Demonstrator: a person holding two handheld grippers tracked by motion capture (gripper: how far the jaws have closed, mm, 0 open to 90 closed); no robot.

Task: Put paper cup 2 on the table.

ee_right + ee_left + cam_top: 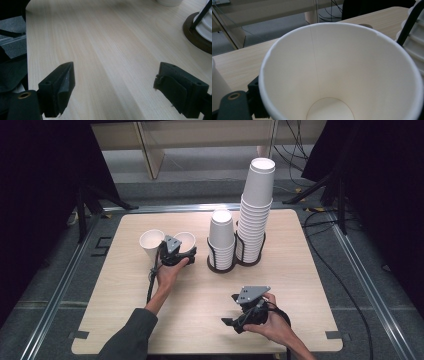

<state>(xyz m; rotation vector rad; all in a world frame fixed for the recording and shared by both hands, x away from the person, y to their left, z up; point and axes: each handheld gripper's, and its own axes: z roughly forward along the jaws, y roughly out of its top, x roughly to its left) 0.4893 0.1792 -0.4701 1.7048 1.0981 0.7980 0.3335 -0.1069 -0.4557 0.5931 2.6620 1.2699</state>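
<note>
A white paper cup sits between the jaws of my left gripper, mouth towards the camera and empty inside. The left jaw presses on its outer wall and the cup's rim hides the right jaw. In the high view this cup is at the table's left middle, with a second, tilted cup just to its left. My right gripper hovers low over bare wood near the front edge, its jaws wide apart with nothing between them; in the high view, the right gripper points left.
Two black wire holders stand mid-table: a short cup stack and a tall cup stack beside it. The holder's dark base lies ahead and to the right of my right gripper. The wooden table ends in rounded corners, with cables on the floor behind.
</note>
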